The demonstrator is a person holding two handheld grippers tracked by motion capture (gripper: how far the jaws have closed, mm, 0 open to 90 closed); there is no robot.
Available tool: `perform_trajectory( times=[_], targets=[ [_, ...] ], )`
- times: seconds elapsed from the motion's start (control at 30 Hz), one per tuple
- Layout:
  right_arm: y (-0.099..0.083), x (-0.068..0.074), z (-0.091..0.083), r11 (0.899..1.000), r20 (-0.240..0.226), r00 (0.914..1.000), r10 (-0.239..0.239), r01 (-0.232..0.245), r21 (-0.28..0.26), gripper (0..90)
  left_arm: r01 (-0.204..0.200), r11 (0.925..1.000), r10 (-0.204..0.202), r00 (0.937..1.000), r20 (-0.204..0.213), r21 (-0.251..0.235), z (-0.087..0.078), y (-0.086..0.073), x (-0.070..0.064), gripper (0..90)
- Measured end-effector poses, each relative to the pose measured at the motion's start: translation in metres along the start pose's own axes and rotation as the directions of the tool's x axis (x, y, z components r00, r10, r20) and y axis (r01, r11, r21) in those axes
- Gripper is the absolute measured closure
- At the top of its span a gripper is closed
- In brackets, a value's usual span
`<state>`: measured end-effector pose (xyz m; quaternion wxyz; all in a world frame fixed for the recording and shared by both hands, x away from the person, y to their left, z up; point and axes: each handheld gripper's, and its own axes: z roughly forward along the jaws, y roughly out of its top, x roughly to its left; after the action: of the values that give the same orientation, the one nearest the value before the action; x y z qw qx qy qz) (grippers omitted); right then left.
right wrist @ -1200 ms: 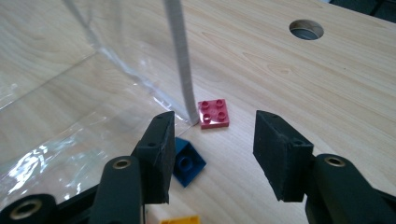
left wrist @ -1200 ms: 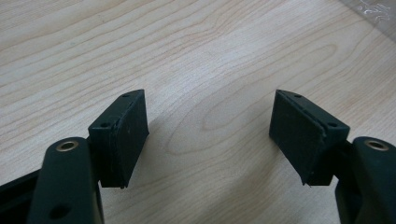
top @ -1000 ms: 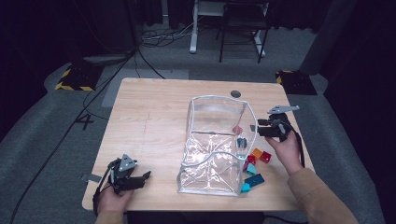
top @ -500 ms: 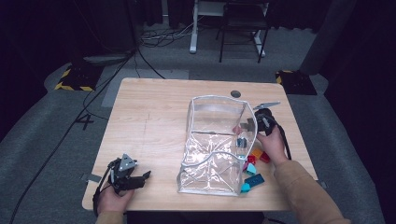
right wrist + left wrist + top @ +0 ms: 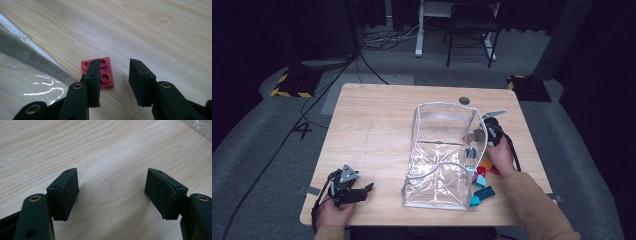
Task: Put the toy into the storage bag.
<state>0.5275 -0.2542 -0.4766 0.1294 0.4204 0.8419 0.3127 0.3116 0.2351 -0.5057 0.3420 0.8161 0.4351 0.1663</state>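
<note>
Right gripper [image 5: 113, 82]: jaws partly apart, empty, above a red brick [image 5: 98, 72] lying flat on the table [image 5: 377, 125] beside the clear bag [image 5: 442, 155].
Right gripper view: brick's studs, unseen from above.
High view: loose bricks [image 5: 482, 180] along the bag's right side; right gripper [image 5: 482, 135] at the bag's rim.
Left gripper [image 5: 112, 192]: jaws wide, empty, over bare wood near the front-left corner.
Change: right gripper has moved left toward the bag since a second ago.
Writing: none legible.

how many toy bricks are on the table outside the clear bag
About 5: a loose cluster by the clear plastic bag's right edge: orange brick, red bricks, teal bricks nearest the person. The right gripper hovers over one red brick. The hand may hide others.
</note>
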Motion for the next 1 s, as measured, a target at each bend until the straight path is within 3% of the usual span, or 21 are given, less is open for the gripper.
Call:
perform_trajectory(
  times=[0.23, 0.5, 0.6, 0.63, 0.83, 0.93, 1.0],
  targets=[
    [-0.016, -0.006, -0.016, 1.0, 0.03, 0.9995, 0.01, -0.011, 0.02, 61.1, 0.0, 1.0, 0.0, 1.0, 0.0, 0.0, 0.0, 0.0, 0.0, 27.6],
    [-0.038, -0.03, -0.04, 0.998, 0.106, 0.9931, 0.049, -0.053, 0.044, 55.1, 0.003, 1.0, -0.003, 1.0, 0.002, 0.004, 0.001, 0.001, 0.0, 26.8],
    [-0.04, -0.03, -0.046, 0.999, 0.064, 0.9966, 0.051, -0.052, 0.004, 51.2, 0.005, 1.0, -0.005, 1.0, 0.0, 0.003, 0.001, 0.001, 0.0, 26.6],
    [-0.039, -0.025, -0.047, 1.0, 0.06, 0.9979, 0.024, -0.023, -0.006, 46.5, 0.008, 1.0, -0.008, 1.0, 0.001, 0.001, 0.001, 0.001, 0.0, 26.6],
    [-0.039, -0.019, -0.037, 1.0, 0.07, 0.9975, 0.0, -0.001, 0.023, 43.2, 0.008, 1.0, -0.008, 1.0, 0.0, 0.0, 0.001, 0.001, 0.0, 26.6],
    [-0.04, -0.018, -0.029, 0.998, 0.088, 0.9961, 0.001, -0.007, 0.061, 48.5, 0.006, 1.0, -0.006, 1.0, 0.001, 0.002, 0.001, 0.001, 0.0, 26.6],
    [-0.041, -0.019, -0.029, 0.998, 0.078, 0.9969, 0.012, -0.017, 0.057, 54.5, 0.007, 1.0, -0.007, 1.0, 0.001, 0.001, 0.001, 0.001, 0.0, 26.6]
  ],
)
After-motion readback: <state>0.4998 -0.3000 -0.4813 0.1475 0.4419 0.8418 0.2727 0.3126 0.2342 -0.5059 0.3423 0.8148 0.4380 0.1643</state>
